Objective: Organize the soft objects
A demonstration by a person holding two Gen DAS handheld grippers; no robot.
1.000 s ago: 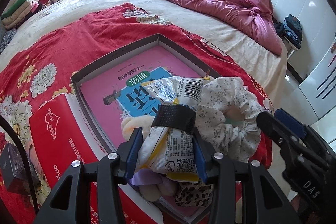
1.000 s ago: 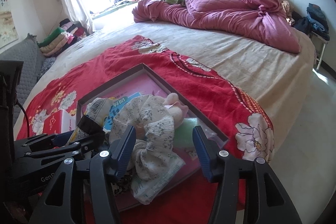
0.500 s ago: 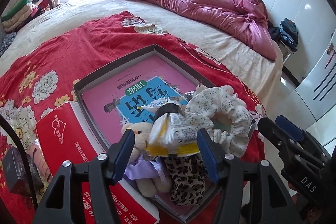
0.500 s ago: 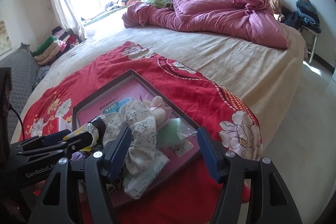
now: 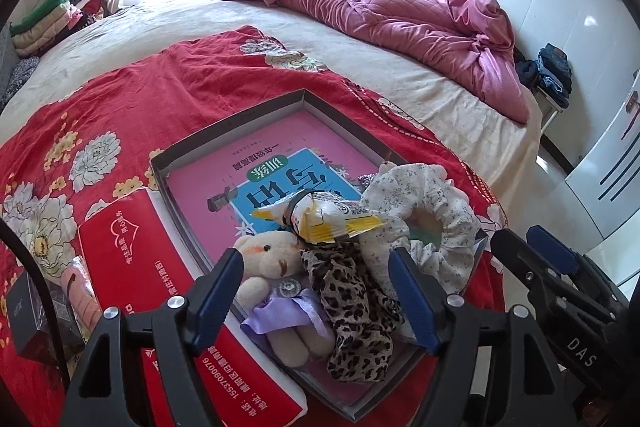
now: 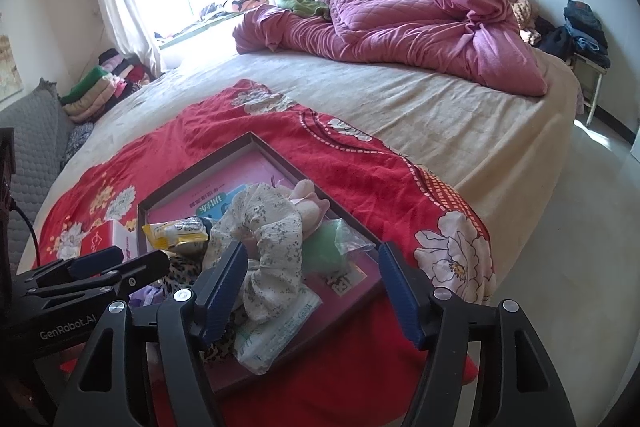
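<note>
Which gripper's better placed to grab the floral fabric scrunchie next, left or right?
Right, probably. The right gripper is open with the white floral fabric scrunchie between its fingers. The left gripper, also open, is lined up on the cream plush bear and leopard-print cloth; the scrunchie sits right of its fingers.

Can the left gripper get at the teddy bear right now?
Probably yes. The left gripper is open right over the teddy bear, whose head lies bare; only the leopard cloth crowds its right side.

Pink book (image 5: 280,151) partly under soft toys (image 5: 276,267).
</note>
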